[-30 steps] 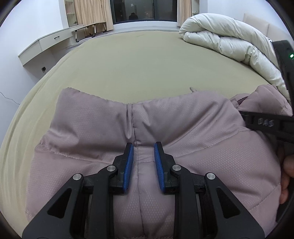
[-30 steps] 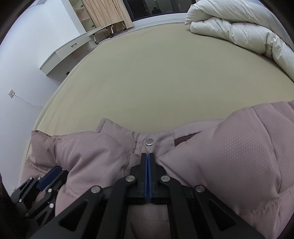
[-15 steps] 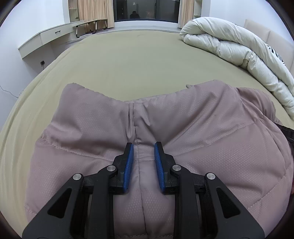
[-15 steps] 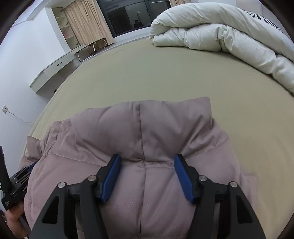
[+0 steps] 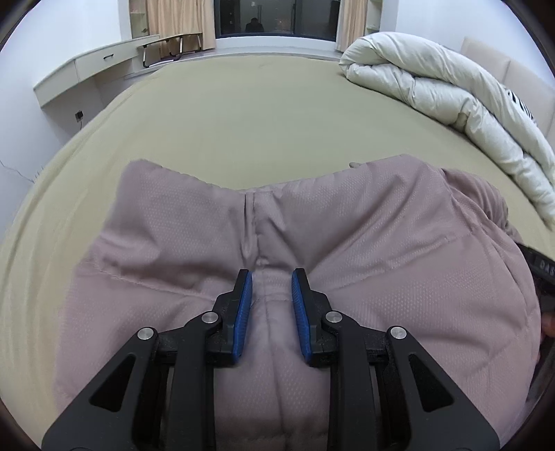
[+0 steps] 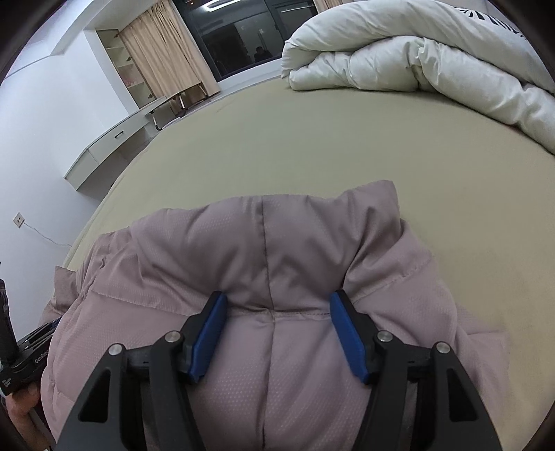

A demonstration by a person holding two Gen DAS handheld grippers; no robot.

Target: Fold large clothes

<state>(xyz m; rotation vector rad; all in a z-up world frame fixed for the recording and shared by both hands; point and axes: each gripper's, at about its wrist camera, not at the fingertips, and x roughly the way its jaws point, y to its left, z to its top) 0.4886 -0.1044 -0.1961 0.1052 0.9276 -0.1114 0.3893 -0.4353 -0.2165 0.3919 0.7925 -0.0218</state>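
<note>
Left wrist — beige bed (image 5: 242, 132), curtained window (image 5: 274, 17)

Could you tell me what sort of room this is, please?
Most likely a bedroom: a wide bed with a rolled white duvet, a wall-mounted desk, and curtains beside a dark window.

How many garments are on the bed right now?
1. A mauve padded jacket lies bunched at the near edge of the bed, under both tools. The rolled white duvet at the far right could hide more.
</note>
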